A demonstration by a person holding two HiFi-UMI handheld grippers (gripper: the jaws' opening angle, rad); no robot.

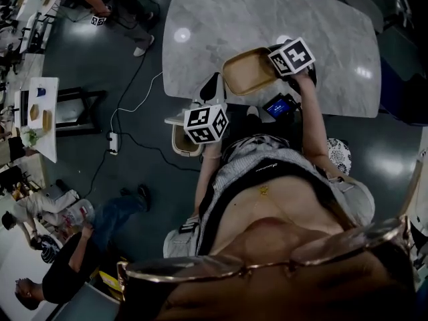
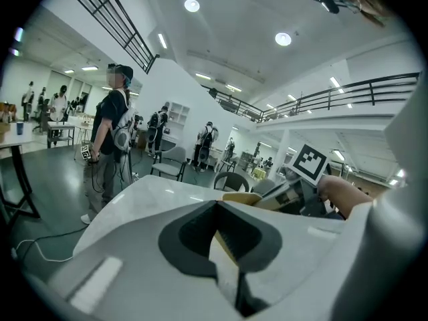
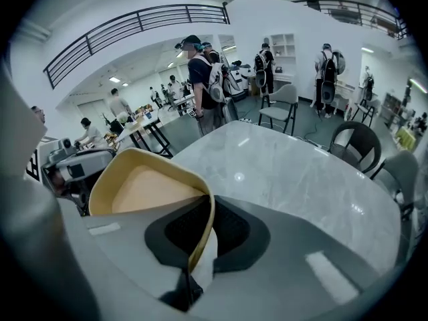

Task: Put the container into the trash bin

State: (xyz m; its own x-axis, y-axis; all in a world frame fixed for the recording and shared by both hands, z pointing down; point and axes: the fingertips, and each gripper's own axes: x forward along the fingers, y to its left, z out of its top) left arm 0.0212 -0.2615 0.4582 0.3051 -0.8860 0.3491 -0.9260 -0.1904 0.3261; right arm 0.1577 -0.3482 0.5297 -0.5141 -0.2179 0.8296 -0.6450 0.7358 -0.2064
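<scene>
The left hand-held gripper [image 2: 217, 206] has its jaws pressed together on a thin, tan-edged rim. I read this as the container's [image 3: 144, 186] edge at 8 o'clock in the head view, though that view leaves the contact itself hard to make out. The container, a shallow tan tray with a bare inside, hangs in the air above the near edge of the grey marbled counter [image 1: 267, 12], at 12 o'clock from the person's torso. It touches the counter nowhere that I can see. At its 2 o'clock rim the right hand-held gripper [image 3: 207, 200] is clamped tight, and the thin wall folds into a sharp crease where the pads bite. No bin shows plainly. A pale round thing with a tan centre [image 1: 182, 146] lies on the floor at 7 o'clock from the container. A white perforated round thing [image 1: 340, 156] stands at 4 o'clock, beside the person's hip. Either could be the bin, and I cannot tell which. The step in hand looks like carrying the container off the counter. To do it well, both clamps should hold evenly, so that the soft rim does not buckle or slip. The two hands should travel together rather than pull apart, the bin should be found before lowering begins, and both jaws should part only once the container is over its mouth.
</scene>
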